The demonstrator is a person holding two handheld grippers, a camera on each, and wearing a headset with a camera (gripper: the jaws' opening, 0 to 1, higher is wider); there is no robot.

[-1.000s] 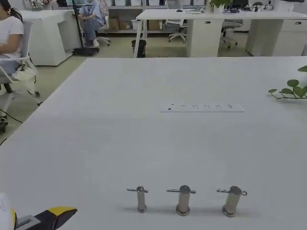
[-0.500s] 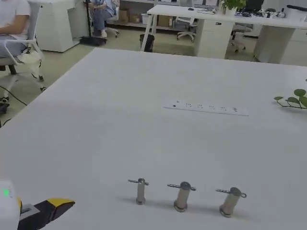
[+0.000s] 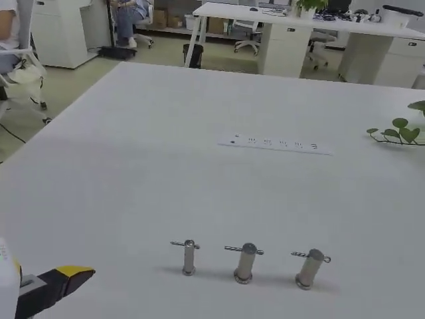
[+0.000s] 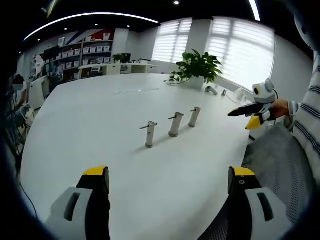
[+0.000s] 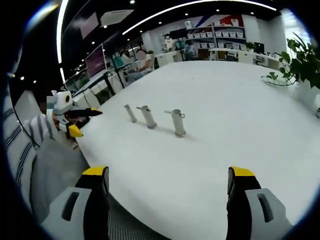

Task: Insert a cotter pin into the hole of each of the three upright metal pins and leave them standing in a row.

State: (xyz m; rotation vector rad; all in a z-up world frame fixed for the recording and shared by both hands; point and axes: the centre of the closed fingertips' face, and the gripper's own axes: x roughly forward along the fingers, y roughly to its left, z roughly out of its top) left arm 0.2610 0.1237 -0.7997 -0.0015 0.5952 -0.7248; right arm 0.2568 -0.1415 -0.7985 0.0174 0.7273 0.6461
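Left tool (image 4: 168, 172), right tool (image 5: 168, 172) wide, empty; cotter pins (image 3: 231, 250) seemingly through blurred metal pins (image 3: 245, 266)

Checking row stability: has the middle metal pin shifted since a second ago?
No. The middle metal pin keeps its place between the left pin and the right pin, below the power strip; only the camera moved.

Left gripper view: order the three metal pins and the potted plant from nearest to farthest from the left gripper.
1. Left pin, front of the row.
2. Middle pin, just behind it.
3. Right pin, far end of the row.
4. Potted plant, far back, beyond the row.
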